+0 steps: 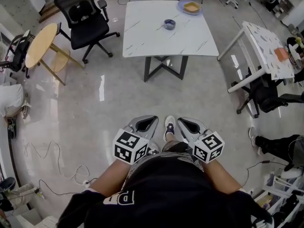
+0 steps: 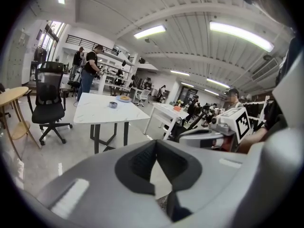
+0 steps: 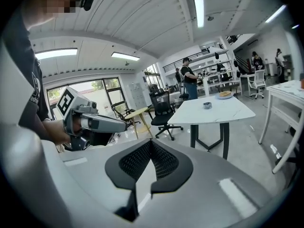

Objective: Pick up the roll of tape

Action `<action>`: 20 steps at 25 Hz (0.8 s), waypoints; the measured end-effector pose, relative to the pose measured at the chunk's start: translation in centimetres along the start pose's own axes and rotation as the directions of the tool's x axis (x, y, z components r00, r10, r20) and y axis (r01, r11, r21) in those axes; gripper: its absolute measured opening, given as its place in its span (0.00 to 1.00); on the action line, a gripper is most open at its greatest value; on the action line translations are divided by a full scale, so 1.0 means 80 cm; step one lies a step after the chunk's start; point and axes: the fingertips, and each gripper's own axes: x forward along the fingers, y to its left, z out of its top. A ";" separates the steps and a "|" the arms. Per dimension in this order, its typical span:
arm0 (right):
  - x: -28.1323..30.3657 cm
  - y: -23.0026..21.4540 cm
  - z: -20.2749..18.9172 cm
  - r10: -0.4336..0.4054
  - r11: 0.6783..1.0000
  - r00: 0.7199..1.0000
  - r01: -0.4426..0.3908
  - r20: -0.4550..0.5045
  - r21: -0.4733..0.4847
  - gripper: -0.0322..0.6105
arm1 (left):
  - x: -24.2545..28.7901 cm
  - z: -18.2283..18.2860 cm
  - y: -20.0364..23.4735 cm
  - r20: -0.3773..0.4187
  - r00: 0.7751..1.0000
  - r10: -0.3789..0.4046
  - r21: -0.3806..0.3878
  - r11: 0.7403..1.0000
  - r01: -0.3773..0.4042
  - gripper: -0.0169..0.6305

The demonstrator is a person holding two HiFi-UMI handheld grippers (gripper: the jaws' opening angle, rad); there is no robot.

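**Roll of tape** (image 1: 169, 24): a small, squat ring, dark grey-blue, with a darker hollow at the middle. It lies flat on the white table (image 1: 156, 37), on the far half of the top and a little right of centre. It lies clear of every edge and nothing touches it. In the left gripper view it shows as a small dark drum (image 2: 113, 105). In the right gripper view it is a grey stub (image 3: 207, 105) on the pale top. No print or label can be made out.

**White table**: marble-patterned top with faint grey veins, on a dark crossed frame. It stands on the glossy floor, well ahead of the person.

**Plate** (image 1: 191, 7): pale blue, with something yellow on it. It sits at the far right corner of the same table, apart from the tape.

**Left gripper** (image 1: 151, 121): held low in front of the person's body, far short of the table. Its jaws meet at the tips (image 2: 153, 142) with nothing between them.

**Right gripper** (image 1: 186, 123): held beside the left one at the same height. Its jaws are likewise closed tip to tip (image 3: 151, 141) and empty.

**Black office chair** (image 1: 83, 15): left of the table.

**Round wooden table** (image 1: 40, 44): further left.

**Second white table** (image 1: 268, 46): at the right, with small items on it.

**Cables** (image 1: 47, 151): loose on the floor at the left.
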 end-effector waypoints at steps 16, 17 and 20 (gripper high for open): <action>0.085 -0.113 0.092 0.046 0.999 0.998 -0.046 0.032 -0.008 0.05 | 0.092 0.096 0.074 0.008 0.998 0.055 0.018 0.998 -0.055 0.12; 0.089 -0.122 0.099 0.050 0.999 0.998 -0.050 0.035 -0.012 0.05 | 0.100 0.104 0.079 0.012 0.998 0.060 0.019 0.998 -0.060 0.12; 0.099 -0.151 0.120 0.059 0.998 0.997 -0.058 0.044 -0.023 0.05 | 0.126 0.129 0.089 0.023 0.997 0.070 0.026 0.997 -0.071 0.12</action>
